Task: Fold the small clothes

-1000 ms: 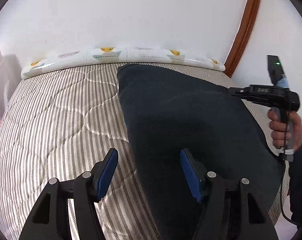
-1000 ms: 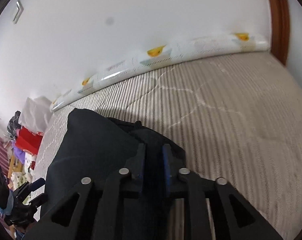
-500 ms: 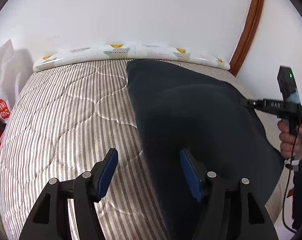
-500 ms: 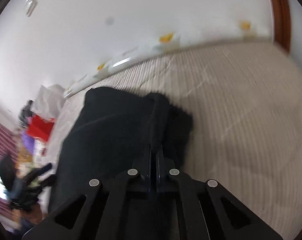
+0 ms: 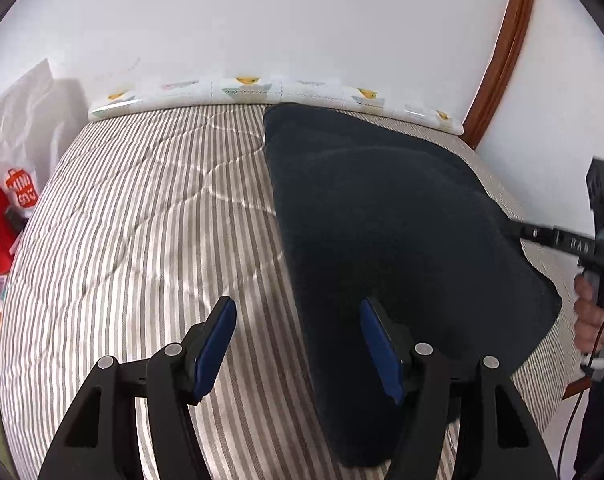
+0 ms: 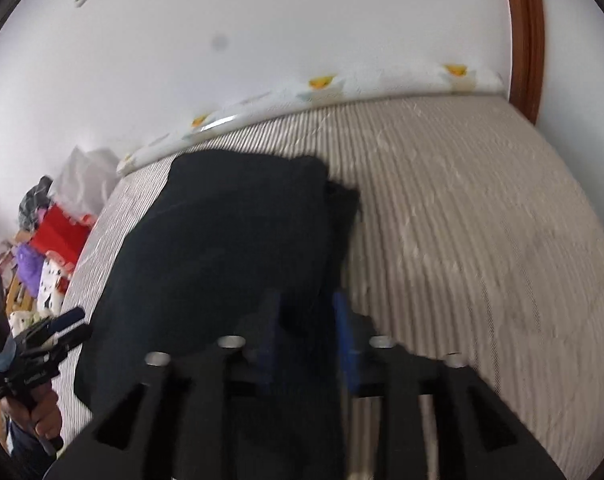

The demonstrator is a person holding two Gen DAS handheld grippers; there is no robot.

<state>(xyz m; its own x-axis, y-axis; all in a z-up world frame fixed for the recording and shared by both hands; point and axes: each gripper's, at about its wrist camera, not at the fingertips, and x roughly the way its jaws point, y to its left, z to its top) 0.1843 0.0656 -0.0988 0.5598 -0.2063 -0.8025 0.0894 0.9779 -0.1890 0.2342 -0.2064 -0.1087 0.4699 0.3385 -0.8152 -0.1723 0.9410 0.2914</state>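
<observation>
Plainly, the left gripper (image 5: 297, 344) hung spread beside the dark garment (image 5: 386, 216); the right gripper (image 6: 306, 336), parted, straddled its edge and needed a firm, square pinch.

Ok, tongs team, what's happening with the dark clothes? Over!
Left tongs open, nothing held. Right tongs partly open astride the dark garment's edge. Garment lies folded on the striped bed. Nothing in the way.
</observation>
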